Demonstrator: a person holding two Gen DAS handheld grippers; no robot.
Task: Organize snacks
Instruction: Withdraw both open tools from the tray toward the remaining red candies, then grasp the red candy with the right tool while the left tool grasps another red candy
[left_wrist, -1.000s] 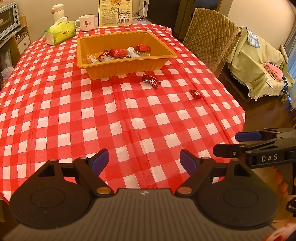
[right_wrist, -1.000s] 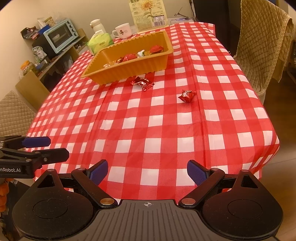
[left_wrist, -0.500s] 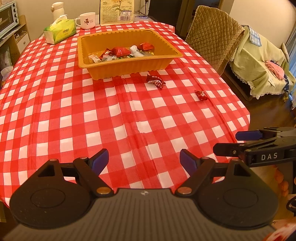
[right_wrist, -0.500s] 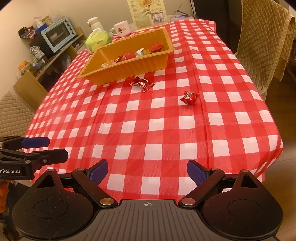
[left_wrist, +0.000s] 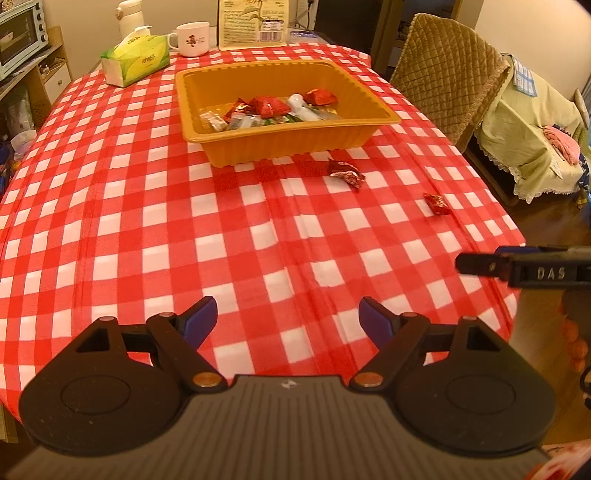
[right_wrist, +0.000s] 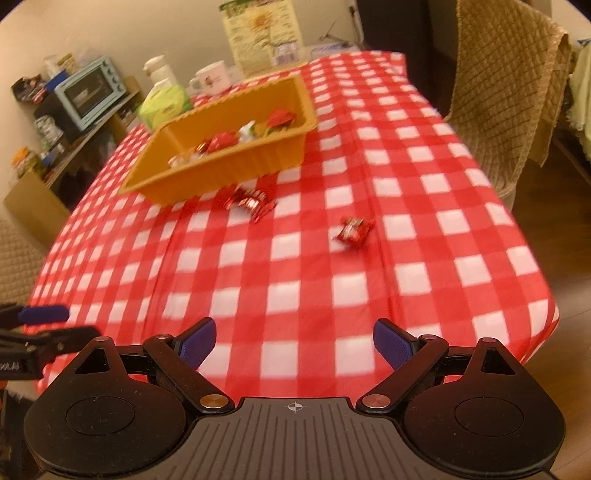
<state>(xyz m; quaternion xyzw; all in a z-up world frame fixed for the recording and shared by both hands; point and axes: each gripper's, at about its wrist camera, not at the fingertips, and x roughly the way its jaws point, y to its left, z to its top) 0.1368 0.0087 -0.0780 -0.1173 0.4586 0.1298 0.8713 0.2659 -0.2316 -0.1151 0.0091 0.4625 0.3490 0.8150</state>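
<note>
Clearly both empty, left gripper (left_wrist: 287, 320) jaws wide apart, right gripper (right_wrist: 294, 343) jaws likewise, above checked tablecloth (left_wrist: 258, 236)

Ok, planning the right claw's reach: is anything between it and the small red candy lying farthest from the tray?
Nothing visible. Only bare checked tablecloth lies between the open right claw and that candy; the other loose candy sits off to the side, by the orange tray.
</note>
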